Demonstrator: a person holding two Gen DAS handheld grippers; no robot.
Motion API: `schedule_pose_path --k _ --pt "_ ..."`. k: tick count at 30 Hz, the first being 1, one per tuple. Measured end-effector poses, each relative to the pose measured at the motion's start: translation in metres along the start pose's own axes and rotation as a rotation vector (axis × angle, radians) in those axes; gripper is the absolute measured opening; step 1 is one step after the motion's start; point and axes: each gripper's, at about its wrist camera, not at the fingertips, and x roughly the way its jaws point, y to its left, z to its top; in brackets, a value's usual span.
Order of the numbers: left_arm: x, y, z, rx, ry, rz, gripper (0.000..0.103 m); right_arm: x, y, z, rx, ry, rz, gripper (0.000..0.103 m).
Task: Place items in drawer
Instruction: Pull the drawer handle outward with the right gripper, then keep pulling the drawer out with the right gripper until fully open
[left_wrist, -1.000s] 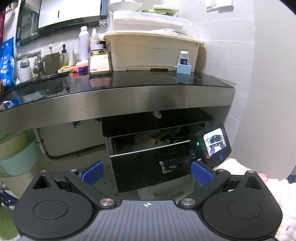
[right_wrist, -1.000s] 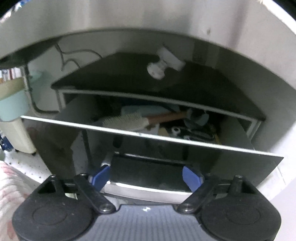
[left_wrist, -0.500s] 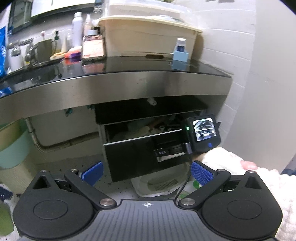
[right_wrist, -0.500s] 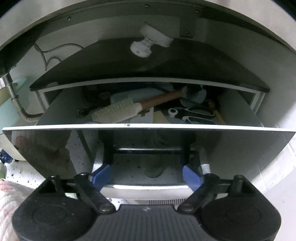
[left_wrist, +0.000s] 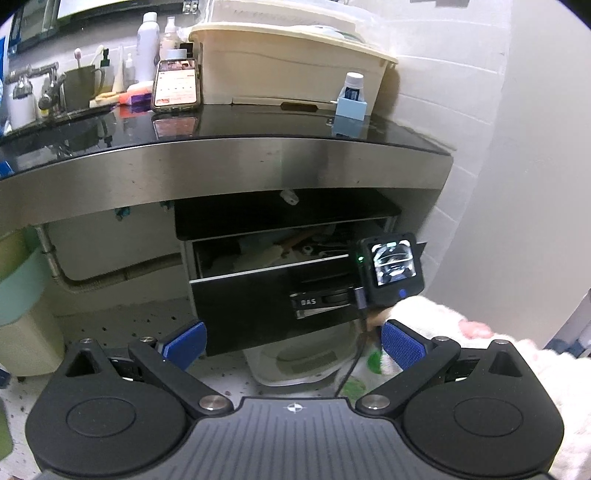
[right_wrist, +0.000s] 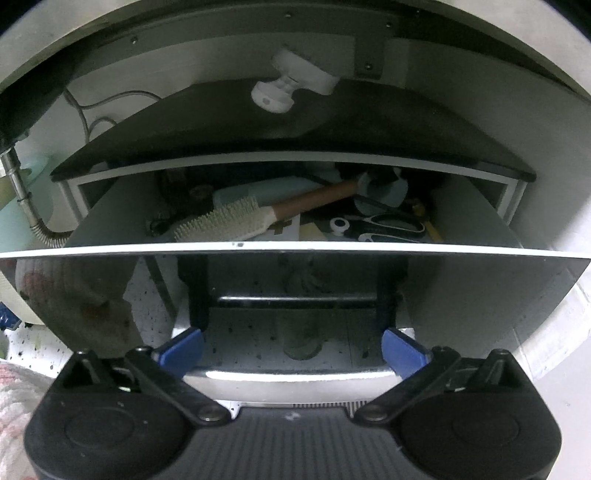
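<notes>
- Drawer (right_wrist: 295, 251): pulled out from the black cabinet under the tabletop (left_wrist: 258, 125); its glossy front panel runs left to right across the right wrist view, straight ahead of and just beyond the right claw (right_wrist: 293, 349).
- Right claw: jaws have just been opening and stand at their widest, blue pads apart, nothing between them; the silver handle bar along the drawer's lower front edge lies just below the pads.
- Left claw (left_wrist: 293, 343): wide open, empty, set back from the cabinet; the right hand is plainly the nearer to the drawer.
- Hairbrush (right_wrist: 236, 221): already in the drawer, long axis diagonal, bristle head at front left, wooden handle pointing to back right.
- Scissors (right_wrist: 388, 225): front right of the drawer, lying roughly crosswise.
- Items left on the tabletop: phone (left_wrist: 177, 86) leaning upright, small bottle in blue box (left_wrist: 351, 98), both well above the drawer, likelier work for the left hand.
</notes>
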Motion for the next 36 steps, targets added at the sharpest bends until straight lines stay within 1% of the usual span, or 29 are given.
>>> schedule_pose_path --k 4,10,16,25,36 --pt "-0.001 0.000 0.002 0.002 -0.003 0.010 0.102 0.000 0.000 0.001 0.001 0.008 -0.001 0.103" --pt "0.005 -0.002 0.000 0.016 0.021 0.026 0.102 -0.004 0.000 -0.002 0.001 0.009 0.000 0.103" --pt "0.003 -0.006 0.000 0.032 0.011 0.032 0.102 -0.008 0.001 -0.003 0.003 0.013 -0.002 0.103" --pt "0.002 -0.007 -0.004 0.027 0.015 0.009 0.102 -0.010 0.001 -0.001 0.010 0.015 -0.005 0.103" --pt "-0.002 -0.017 -0.007 0.062 0.002 -0.003 0.102 -0.003 0.001 0.000 0.007 0.014 -0.003 0.103"
